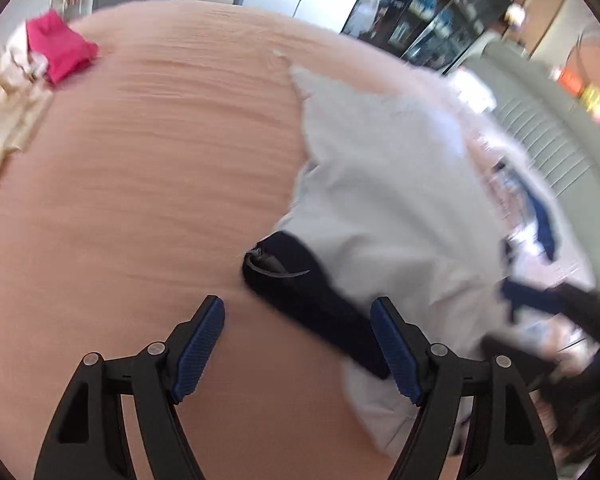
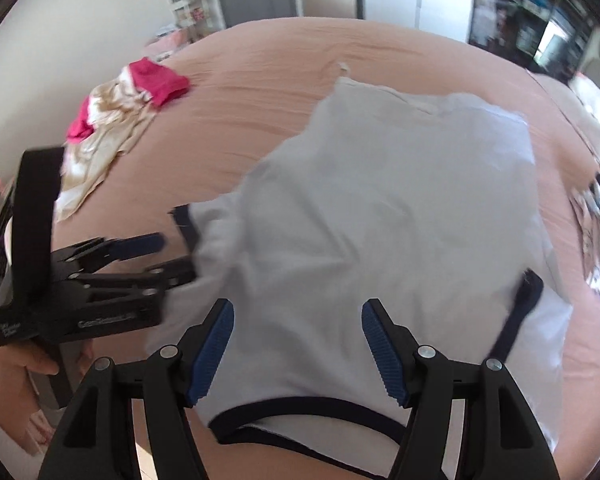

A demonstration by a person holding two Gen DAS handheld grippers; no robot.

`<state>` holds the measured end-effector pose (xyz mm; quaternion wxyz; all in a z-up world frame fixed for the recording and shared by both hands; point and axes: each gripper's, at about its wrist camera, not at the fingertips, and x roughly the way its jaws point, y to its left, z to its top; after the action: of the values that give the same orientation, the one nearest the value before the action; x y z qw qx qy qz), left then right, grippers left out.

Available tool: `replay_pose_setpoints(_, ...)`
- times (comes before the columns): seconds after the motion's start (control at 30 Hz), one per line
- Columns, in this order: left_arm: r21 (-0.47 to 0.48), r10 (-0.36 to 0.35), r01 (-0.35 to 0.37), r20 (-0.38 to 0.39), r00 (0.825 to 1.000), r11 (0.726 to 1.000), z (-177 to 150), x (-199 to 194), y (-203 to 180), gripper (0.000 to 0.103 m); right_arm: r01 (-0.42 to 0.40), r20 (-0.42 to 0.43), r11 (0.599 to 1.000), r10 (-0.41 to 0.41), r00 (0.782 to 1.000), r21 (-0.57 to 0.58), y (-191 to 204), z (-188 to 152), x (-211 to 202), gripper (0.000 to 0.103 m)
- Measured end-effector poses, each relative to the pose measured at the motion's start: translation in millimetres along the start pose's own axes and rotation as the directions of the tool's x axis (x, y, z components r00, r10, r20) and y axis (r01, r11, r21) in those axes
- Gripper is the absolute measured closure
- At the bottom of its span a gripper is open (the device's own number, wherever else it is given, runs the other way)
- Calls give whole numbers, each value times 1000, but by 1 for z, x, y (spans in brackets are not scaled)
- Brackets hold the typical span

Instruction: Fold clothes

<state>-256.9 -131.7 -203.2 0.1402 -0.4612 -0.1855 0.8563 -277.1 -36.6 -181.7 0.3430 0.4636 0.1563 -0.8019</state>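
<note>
Bed (image 2: 260,64), peach-pink cover, fine wrinkles across the surface. White T-shirt (image 2: 380,208) with dark navy trim lies spread on the near half, neckline toward the near edge. Far left corner: a loose heap, pink garment (image 2: 160,80) touching a cream cloth (image 2: 100,140), well apart from the T-shirt. Right edge of the bed: a printed white-and-navy garment (image 2: 596,216), blurred, just beside the T-shirt.
</note>
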Motion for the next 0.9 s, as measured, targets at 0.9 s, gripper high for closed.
replay_pose_setpoints(0.9, -495, -530, 498, 86, 844, 712, 7, 20, 65, 28, 186, -101, 980, -178, 979, 71, -45, 14, 38, 37)
